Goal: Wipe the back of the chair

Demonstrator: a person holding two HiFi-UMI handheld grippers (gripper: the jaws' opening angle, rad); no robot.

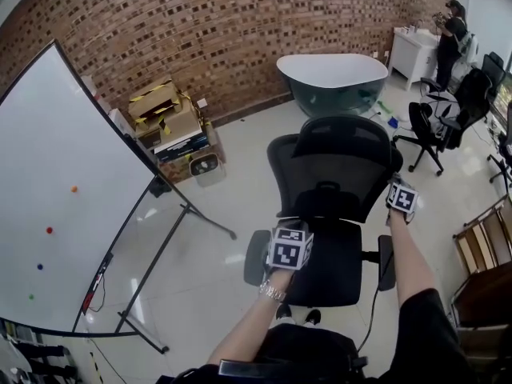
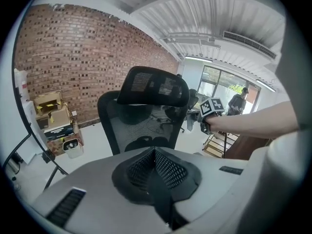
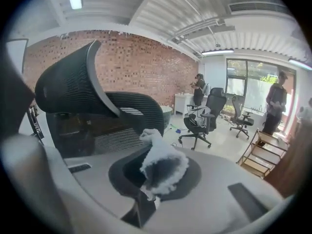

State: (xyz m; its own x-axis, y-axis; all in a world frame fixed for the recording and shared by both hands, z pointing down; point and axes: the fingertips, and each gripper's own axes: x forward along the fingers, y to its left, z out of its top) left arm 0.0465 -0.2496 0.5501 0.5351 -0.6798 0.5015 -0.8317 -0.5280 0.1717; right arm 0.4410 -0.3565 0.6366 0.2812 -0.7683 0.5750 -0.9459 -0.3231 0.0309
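Gripping cloth (image 3: 163,162), facing black mesh chair (image 1: 332,162) (see-through)

i find no text, label, brand or number i can read; any print on the stacked brown cardboard boxes (image 1: 166,117) is too small to make out.

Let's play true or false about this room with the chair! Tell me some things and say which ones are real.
1. The right tool holds a fluffy white cloth. True.
2. The left tool holds a cloth too. False: it is shut with nothing in it.
3. The chair is black with a mesh back. True.
4. The wall behind the chair is painted blue. False: it is red brick.
5. A whiteboard stands on the left. True.
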